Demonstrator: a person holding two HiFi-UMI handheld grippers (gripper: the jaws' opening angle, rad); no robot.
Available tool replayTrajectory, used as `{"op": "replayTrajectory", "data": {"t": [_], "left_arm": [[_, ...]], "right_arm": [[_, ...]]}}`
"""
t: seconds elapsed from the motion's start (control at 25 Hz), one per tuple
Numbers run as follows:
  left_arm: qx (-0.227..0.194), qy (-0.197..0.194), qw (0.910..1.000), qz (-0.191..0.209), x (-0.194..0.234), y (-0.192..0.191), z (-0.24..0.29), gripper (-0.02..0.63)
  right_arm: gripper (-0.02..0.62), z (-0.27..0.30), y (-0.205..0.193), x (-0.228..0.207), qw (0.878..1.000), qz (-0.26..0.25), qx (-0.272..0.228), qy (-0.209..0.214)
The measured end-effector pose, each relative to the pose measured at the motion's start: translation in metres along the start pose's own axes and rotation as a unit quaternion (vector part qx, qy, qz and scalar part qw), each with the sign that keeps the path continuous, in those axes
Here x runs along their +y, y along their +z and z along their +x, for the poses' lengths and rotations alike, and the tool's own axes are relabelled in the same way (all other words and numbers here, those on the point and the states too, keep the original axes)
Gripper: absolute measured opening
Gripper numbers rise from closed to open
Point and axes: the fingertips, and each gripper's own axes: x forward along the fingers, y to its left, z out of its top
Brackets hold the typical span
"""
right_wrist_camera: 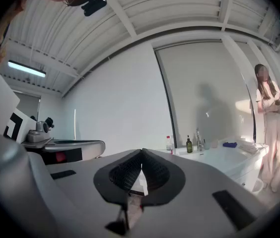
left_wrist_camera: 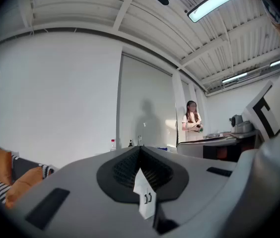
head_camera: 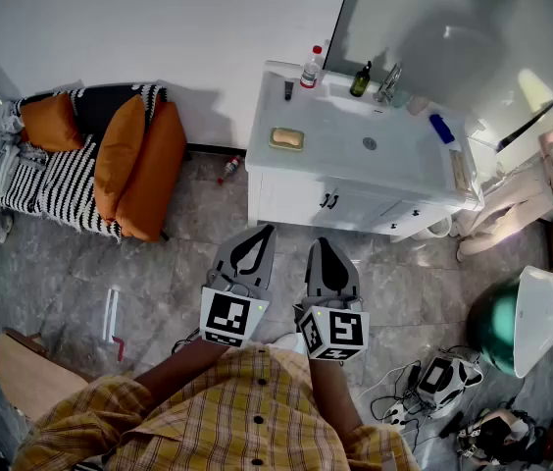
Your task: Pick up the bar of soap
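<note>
The yellow bar of soap [head_camera: 287,137] lies on a small dish at the left of the white vanity top [head_camera: 394,170], beside the sink. Both grippers are held low over the floor in front of the vanity, well short of the soap. My left gripper [head_camera: 254,234] points up at the cabinet with its jaws shut and nothing between them [left_wrist_camera: 140,148]. My right gripper [head_camera: 322,245] is beside it, also shut and empty [right_wrist_camera: 141,152]. The vanity [right_wrist_camera: 224,155] shows in the right gripper view, but the soap cannot be made out there.
Bottles [head_camera: 311,67] and a tap [head_camera: 388,82] stand at the vanity's back edge. A striped sofa with orange cushions [head_camera: 125,155] is at the left. A person [head_camera: 541,184] stands at the right. A green ball [head_camera: 492,327], cables [head_camera: 424,386] and a small bottle [head_camera: 229,168] lie on the floor.
</note>
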Motion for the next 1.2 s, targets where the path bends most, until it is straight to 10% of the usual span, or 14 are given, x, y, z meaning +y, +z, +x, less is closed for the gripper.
{"op": "replayTrajectory", "data": {"t": [1.2], "left_arm": [[-0.003,-0.011,0.9999,-0.005,0.052,-0.012,-0.061,0.009]], "right_arm": [[0.018,-0.002,-0.007,0.069,1.0,-0.001,-0.007,-0.022]]}}
